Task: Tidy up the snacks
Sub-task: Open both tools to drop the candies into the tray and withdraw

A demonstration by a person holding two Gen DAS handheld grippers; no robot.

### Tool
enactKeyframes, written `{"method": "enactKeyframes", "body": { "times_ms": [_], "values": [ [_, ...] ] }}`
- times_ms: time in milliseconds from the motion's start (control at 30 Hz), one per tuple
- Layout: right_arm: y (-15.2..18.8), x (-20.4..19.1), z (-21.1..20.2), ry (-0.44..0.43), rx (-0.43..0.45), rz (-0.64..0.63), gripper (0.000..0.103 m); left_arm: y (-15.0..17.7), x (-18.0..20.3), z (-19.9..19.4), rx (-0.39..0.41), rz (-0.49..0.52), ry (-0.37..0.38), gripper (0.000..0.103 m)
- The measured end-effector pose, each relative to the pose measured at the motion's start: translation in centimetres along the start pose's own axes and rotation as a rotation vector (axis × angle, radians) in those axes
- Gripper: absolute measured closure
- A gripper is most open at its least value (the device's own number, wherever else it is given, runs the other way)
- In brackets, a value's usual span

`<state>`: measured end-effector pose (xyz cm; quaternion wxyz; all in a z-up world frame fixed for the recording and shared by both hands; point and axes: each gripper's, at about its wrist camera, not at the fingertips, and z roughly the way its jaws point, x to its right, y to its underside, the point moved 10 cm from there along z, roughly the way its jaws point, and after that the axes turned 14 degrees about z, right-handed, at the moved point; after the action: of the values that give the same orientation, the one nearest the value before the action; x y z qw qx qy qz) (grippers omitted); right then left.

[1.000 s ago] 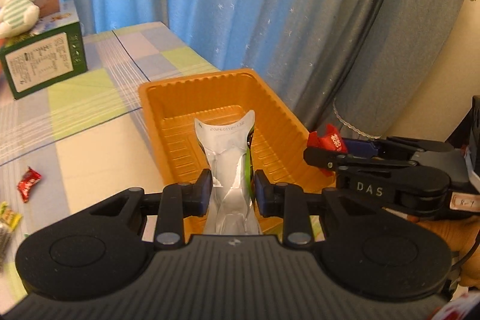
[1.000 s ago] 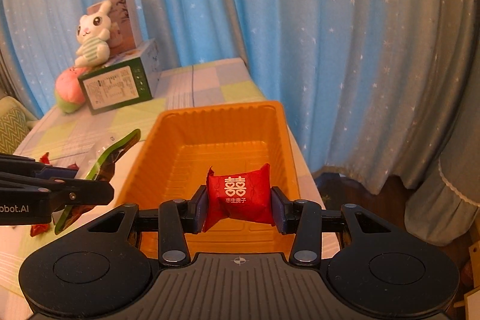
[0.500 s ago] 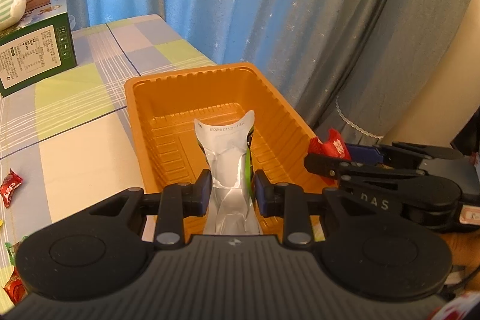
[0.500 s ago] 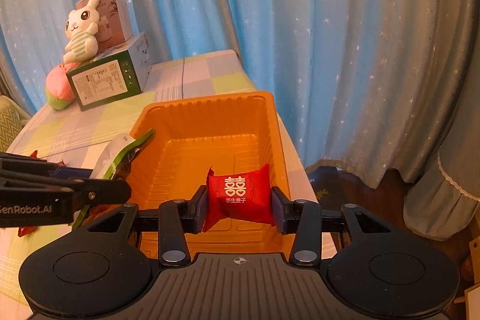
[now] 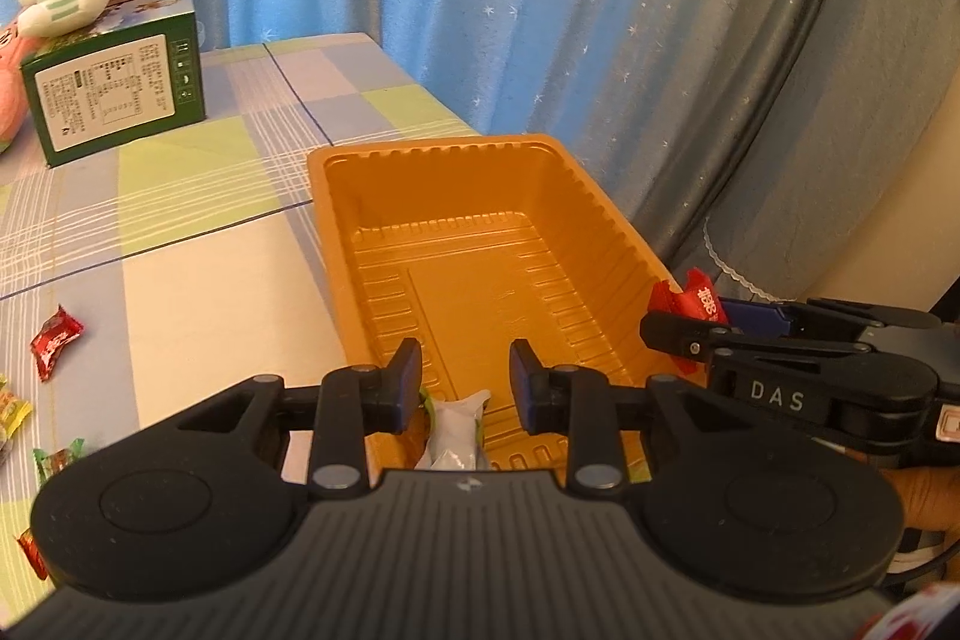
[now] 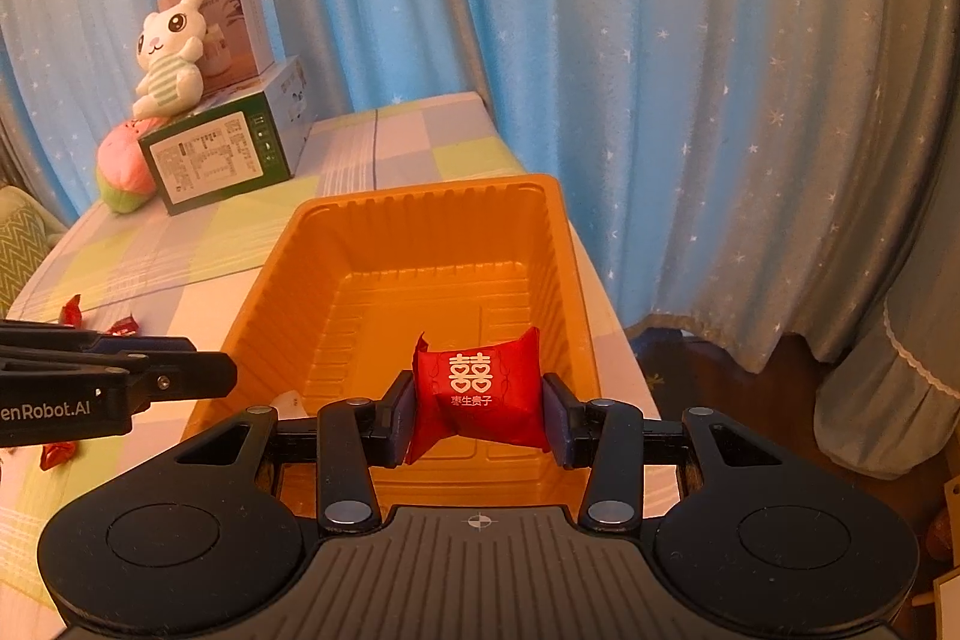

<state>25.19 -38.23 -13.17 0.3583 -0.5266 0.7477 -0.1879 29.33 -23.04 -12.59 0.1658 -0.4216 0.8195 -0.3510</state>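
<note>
Right hand-held gripper [image 6: 478,412] w/ red candy [image 6: 478,388]

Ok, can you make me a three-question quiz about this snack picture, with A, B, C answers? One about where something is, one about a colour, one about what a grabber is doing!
1. Where is the silver packet?
A. on the green box
B. in the near end of the orange tray
C. on the floor

2. What colour is the candy in the right gripper?
A. red
B. blue
C. yellow

3. What is the left gripper doing?
A. squeezing the plush rabbit
B. clamped on the silver packet
C. open, holding nothing

Answers:
1. B: the packet lies inside the tray just below the left gripper's fingers.
2. A: the wrapper is red with a white double-heart mark.
3. C: its jaws stand apart with bare tray floor between them.
</note>
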Motion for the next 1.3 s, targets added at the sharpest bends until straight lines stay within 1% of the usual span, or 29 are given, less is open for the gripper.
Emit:
{"method": "enactKeyframes", "body": {
  "times_ms": [200,233,267,300,333,400,533,600,667,767,833,933,1000,1067,1167,1300],
  "values": [
    [-0.4,-0.8,-0.3,-0.032,0.012,0.014,0.059,0.5,-0.9,-0.7,0.003,-0.025,-0.015,0.074],
    [-0.6,-1.0,-0.3,-0.050,0.016,0.022,0.056,0.7,-1.1,-0.9,0.003,-0.030,-0.020,0.074],
    [-0.6,-1.2,-0.3,-0.069,0.011,0.032,0.043,0.9,-1.4,-1.0,0.002,-0.034,-0.027,0.071],
    [-0.7,-1.3,-0.4,-0.077,0.008,0.046,0.032,1.1,-1.6,-1.2,0.002,-0.038,-0.031,0.070],
    [-0.8,-1.2,-0.5,-0.081,0.013,0.061,0.030,1.3,-1.7,-1.3,0.001,-0.042,-0.035,0.069],
    [-1.0,-1.1,-0.9,-0.084,0.025,0.079,0.030,1.7,-2.1,-1.8,0.000,-0.046,-0.049,0.068],
    [-1.2,-0.6,-1.7,-0.065,0.030,0.100,0.030,2.4,-2.6,-3.0,0.004,-0.056,-0.074,0.064],
    [-1.1,-0.3,-2.2,-0.059,0.028,0.111,0.030,2.7,-2.8,-3.7,0.010,-0.059,-0.088,0.059],
    [-1.1,-0.3,-2.9,-0.054,0.029,0.116,0.030,3.0,-3.0,-4.6,0.014,-0.067,-0.100,0.059],
    [-1.0,-0.7,-4.2,-0.051,0.034,0.119,0.030,3.5,-3.3,-6.3,0.016,-0.072,-0.136,0.053],
    [-1.0,-1.2,-5.3,-0.060,0.042,0.121,0.030,3.7,-3.4,-7.7,0.028,-0.088,-0.155,0.050],
    [-1.0,-2.3,-7.2,-0.079,0.058,0.116,0.030,4.0,-3.7,-9.9,0.049,-0.100,-0.181,0.044],
    [-1.0,-3.4,-8.4,-0.095,0.068,0.117,0.030,4.4,-4.1,-11.4,0.062,-0.113,-0.199,0.038],
    [-0.6,-4.5,-9.6,-0.111,0.073,0.117,0.030,4.9,-4.5,-13.0,0.070,-0.129,-0.214,0.035],
    [0.1,-6.4,-11.0,-0.139,0.072,0.105,0.030,5.7,-5.2,-15.0,0.077,-0.138,-0.245,0.027],
    [1.5,-9.2,-12.1,-0.179,0.064,0.092,0.030,7.0,-6.4,-17.6,0.086,-0.162,-0.274,0.023]
  ]
}}
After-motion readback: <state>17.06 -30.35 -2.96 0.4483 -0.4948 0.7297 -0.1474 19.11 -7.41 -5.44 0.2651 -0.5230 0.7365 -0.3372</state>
